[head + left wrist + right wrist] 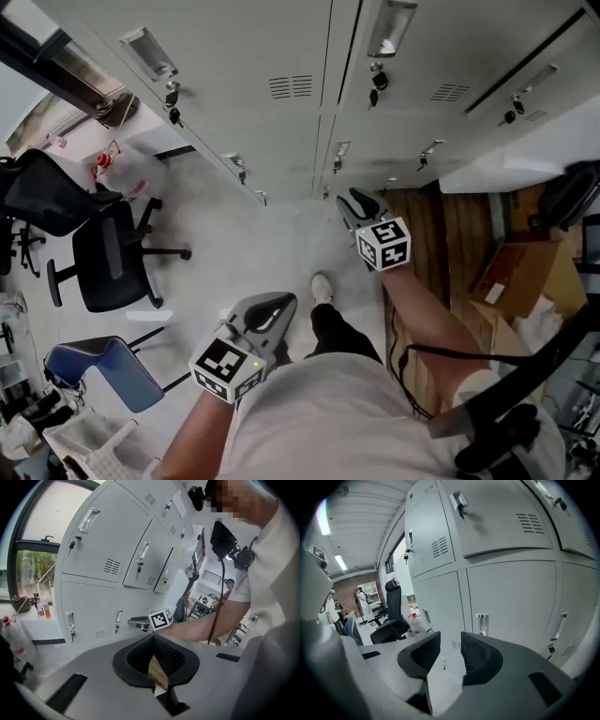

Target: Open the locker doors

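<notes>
Black padded jaws of the right gripper (450,641) are held apart, nothing between them, apparently readied for the chrome handle (481,623) just ahead on a closed lower locker door (511,597). The left gripper (152,637) is carried with jaws together, the lockers (108,564) farther ahead.

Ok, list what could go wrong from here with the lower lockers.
The right hand-held gripper is open and empty, short of the lower door's handle; that slim handle could slip free when pulled. A key hangs below the next handle and might snag. The person's shoe stands near the lockers, so a swinging door may hit it.
</notes>
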